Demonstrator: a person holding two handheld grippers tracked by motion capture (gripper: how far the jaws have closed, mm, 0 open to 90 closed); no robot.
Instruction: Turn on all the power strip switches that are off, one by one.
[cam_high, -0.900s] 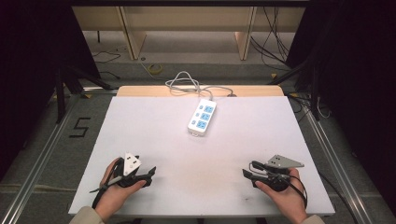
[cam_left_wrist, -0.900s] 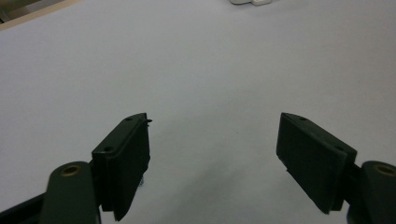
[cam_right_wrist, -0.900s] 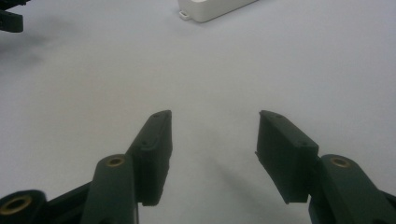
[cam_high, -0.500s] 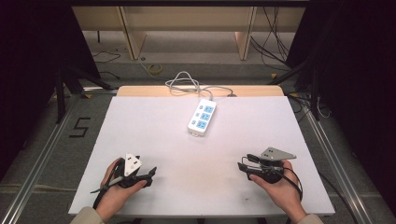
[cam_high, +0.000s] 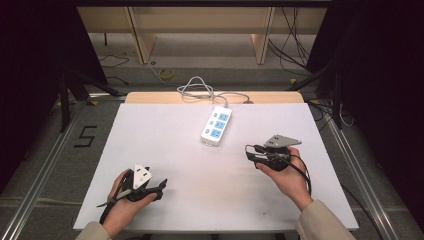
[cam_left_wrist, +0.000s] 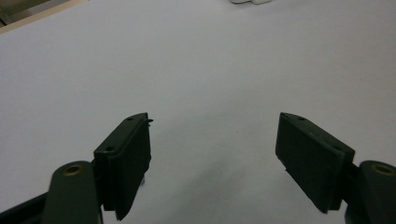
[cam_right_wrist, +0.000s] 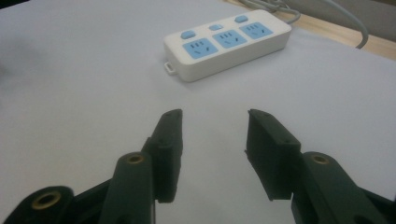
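Your left gripper (cam_high: 159, 186) sits lower left of the high view, just over the white table (cam_high: 170, 140), jaws wide apart w/ nothing between. Your right gripper (cam_high: 250, 152) is right of center, jaws apart too, empty, aimed toward the white power strip (cam_high: 216, 125) w/ blue sockets, upper center. Its grey cord (cam_high: 200, 90) loops off the far edge.

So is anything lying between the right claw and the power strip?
Nothing visible does. Bare white table lies between the open right claw and the power strip, whose cable trails off its far end.
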